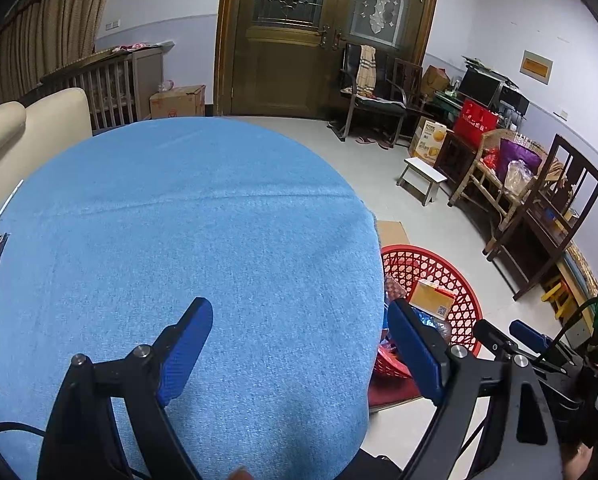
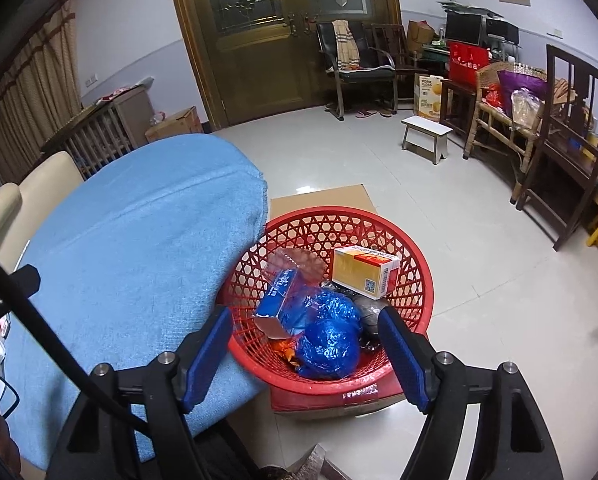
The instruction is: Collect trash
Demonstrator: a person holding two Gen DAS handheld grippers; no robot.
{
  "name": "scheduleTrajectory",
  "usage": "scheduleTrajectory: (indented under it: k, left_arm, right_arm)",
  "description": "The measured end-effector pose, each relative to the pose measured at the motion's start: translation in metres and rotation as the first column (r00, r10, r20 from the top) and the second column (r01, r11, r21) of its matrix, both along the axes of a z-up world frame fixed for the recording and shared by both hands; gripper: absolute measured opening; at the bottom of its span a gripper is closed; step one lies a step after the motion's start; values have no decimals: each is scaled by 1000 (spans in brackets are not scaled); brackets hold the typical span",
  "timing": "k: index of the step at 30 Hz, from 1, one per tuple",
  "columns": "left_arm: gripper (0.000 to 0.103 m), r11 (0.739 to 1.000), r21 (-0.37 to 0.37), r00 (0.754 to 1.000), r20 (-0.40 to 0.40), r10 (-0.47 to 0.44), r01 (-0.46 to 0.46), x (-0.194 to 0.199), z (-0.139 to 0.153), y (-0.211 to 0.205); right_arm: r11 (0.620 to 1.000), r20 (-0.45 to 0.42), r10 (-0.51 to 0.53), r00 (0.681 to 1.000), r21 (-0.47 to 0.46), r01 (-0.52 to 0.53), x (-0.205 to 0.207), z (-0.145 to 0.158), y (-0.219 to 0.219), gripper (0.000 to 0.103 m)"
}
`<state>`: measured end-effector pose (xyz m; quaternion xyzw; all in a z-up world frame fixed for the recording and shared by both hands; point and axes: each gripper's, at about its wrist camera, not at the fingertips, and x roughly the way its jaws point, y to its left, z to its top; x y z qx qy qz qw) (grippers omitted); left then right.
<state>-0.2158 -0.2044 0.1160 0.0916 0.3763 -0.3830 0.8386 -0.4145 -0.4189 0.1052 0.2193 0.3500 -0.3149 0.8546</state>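
Blue table [image 1: 203, 216] bare; right gripper [image 2: 305, 354] spread empty over red basket [image 2: 415, 256]

Left gripper [image 1: 299, 344]: jaws spread wide, nothing between the blue pads [image 1: 187, 352], pitched forward and down. Black fingers, blue pad faces turned inward.

Right gripper [image 2: 305, 350]: also pitched down, jaws apart, pads [image 2: 209, 356] clear of everything, nothing clamped. From the left wrist view the right gripper [image 1: 511, 336] sits just beside the left one, on its right, roughly level with it, a green light lit on its body. A black cable runs diagonally across the right wrist view.
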Motion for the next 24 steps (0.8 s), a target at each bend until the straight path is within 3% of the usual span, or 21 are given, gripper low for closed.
scheduleTrajectory:
  k: [24]
  left_arm:
    - [89, 999, 26, 999, 43, -21, 20, -6, 1, -3]
  right_arm:
    - [1000, -9, -11, 1000, -8, 11, 1, 0, 0, 79]
